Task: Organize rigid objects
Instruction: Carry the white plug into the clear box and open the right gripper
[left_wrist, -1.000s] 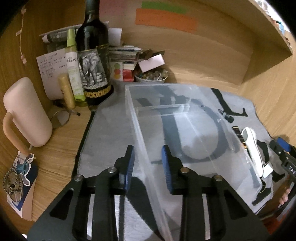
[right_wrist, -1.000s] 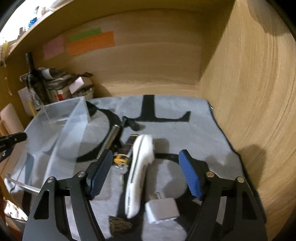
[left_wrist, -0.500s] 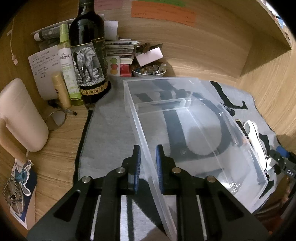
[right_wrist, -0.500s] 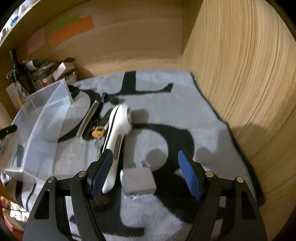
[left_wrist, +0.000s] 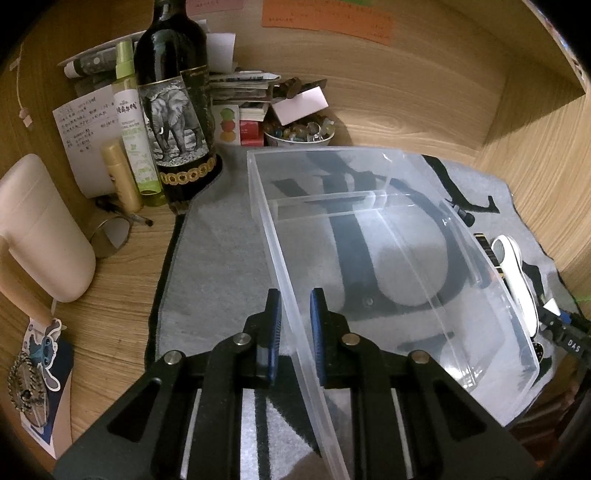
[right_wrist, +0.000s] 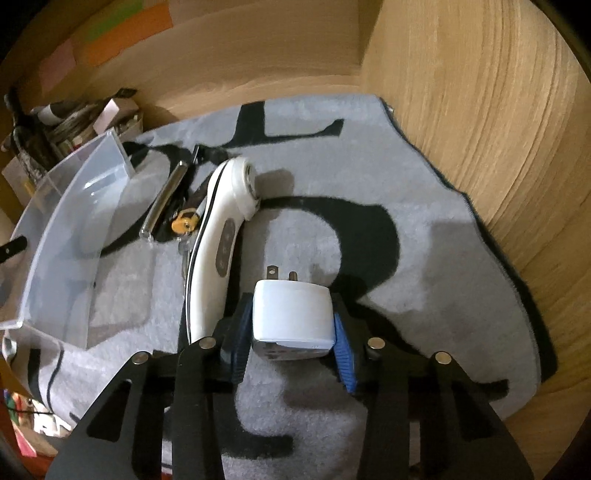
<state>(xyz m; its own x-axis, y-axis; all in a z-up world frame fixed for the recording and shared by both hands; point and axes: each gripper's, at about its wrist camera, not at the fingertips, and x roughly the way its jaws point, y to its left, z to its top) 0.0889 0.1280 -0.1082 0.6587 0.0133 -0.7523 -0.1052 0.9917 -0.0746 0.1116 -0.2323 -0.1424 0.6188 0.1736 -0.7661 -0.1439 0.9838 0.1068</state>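
A clear plastic bin (left_wrist: 491, 284) lies on the grey mat; its inside holds nothing. My left gripper (left_wrist: 295, 310) is shut on the bin's near left wall, one finger on each side. In the right wrist view the bin (right_wrist: 48, 236) is at the left. My right gripper (right_wrist: 291, 317) is shut on a white plug adapter (right_wrist: 291, 314) with its two prongs pointing away. A white handheld device (right_wrist: 221, 236) lies just left of it on the mat. A silver bar (right_wrist: 162, 203) and a small yellow-tipped item (right_wrist: 184, 223) lie between device and bin.
A dark wine bottle (left_wrist: 173, 107), a green spray bottle (left_wrist: 133, 122), a beige tube (left_wrist: 120, 177), a bowl of stones (left_wrist: 299, 131) and papers crowd the back left. A cream jug (left_wrist: 40, 236) stands at the left. Wooden walls (right_wrist: 480, 110) close in the right and back.
My left gripper closed on the bin's wall. My right gripper moved down over the white plug adapter and shut on it.
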